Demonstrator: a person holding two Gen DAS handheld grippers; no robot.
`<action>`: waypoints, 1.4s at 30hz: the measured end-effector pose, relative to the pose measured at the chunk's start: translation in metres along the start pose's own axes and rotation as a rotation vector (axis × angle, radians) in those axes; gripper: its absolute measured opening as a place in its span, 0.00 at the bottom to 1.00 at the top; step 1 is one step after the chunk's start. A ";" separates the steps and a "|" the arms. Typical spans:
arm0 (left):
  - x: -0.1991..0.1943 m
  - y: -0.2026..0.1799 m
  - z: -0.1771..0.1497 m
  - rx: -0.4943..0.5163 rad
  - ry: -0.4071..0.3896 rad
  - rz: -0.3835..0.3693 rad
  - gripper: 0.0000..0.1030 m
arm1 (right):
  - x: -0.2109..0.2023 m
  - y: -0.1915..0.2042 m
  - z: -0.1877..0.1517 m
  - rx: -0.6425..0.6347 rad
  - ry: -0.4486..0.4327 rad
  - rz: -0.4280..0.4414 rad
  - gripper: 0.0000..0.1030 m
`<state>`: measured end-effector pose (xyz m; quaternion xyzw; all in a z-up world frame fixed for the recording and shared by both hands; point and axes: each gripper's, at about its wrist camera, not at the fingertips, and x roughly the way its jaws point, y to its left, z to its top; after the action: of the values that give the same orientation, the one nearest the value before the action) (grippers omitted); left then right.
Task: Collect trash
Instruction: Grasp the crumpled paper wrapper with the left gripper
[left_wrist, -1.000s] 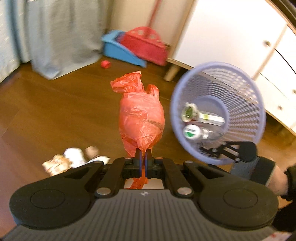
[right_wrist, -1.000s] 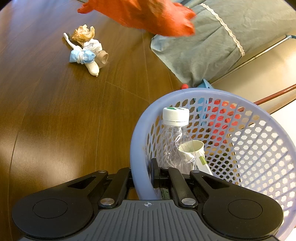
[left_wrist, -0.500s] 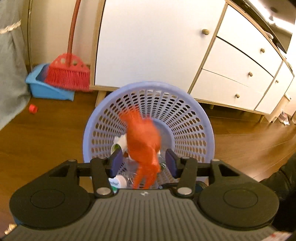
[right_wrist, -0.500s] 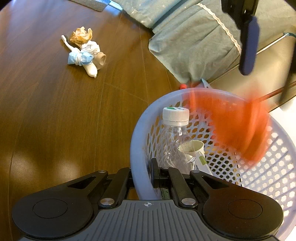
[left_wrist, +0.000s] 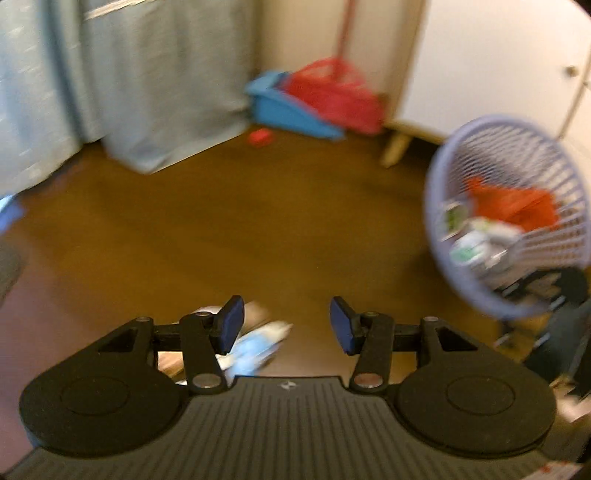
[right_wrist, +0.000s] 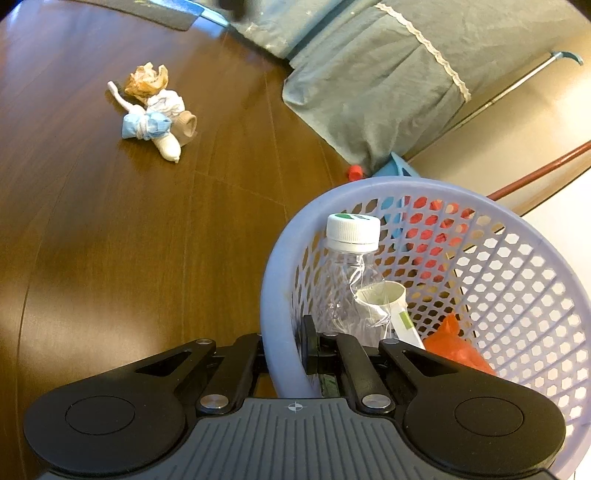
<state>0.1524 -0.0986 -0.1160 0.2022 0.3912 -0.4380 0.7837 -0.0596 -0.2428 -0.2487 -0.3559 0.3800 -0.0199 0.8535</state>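
Left claw (left_wrist: 287, 325) spread, empty — blurred view; right claw (right_wrist: 283, 347) pinches the lavender basket (right_wrist: 517, 295) rim, orange bag (right_wrist: 456, 349) half-hidden inside.

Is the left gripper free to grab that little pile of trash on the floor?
Probably yes. The left gripper is open and holds nothing, and the pile of trash lies in the open on bare floor, with nothing over it.
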 end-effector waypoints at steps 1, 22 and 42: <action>0.001 0.009 -0.008 -0.007 0.012 0.026 0.45 | 0.000 0.000 0.000 0.003 0.001 0.000 0.01; 0.080 0.081 -0.057 0.003 0.090 0.174 0.65 | 0.001 0.009 -0.001 -0.050 0.013 0.003 0.01; 0.120 0.094 -0.048 -0.120 0.162 0.166 0.38 | 0.002 0.009 -0.003 -0.050 0.011 0.009 0.01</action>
<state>0.2483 -0.0800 -0.2427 0.2215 0.4605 -0.3297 0.7938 -0.0627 -0.2385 -0.2570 -0.3755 0.3864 -0.0085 0.8424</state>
